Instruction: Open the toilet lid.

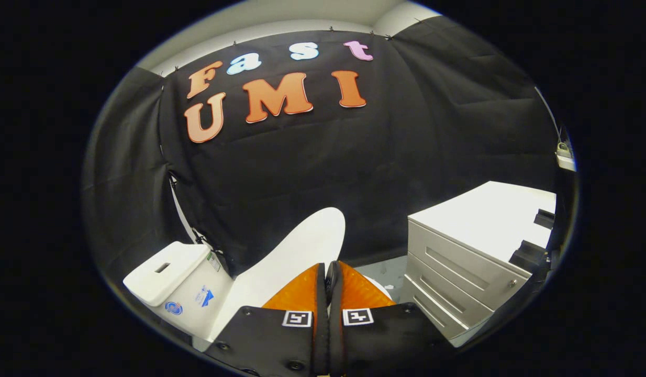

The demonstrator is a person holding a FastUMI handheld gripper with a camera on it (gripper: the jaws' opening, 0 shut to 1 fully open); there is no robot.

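We see the toilet lid (297, 251) already swung up, standing tilted just ahead of and left of the gripper (331, 272), leaning back toward the tank (168, 272), which sits further left. Whether it touches the tank we can't tell. Our read: the lift is mostly done; what's left is prob. settling the lid fully against the tank and backing off. Bowl and seat are hidden behind the orange fingers (297, 293), so we can't confirm the seat's position.

Jaws are pressed together, pads meeting w/ only a thin dark seam between them; nothing visibly pinched.

Labels: two blue stickers on the tank front, plus a small tag near its top corner; all too small to read. Each finger base carries a square b/w marker, no text. The white drawer unit (475, 251) to the right shows no writing.
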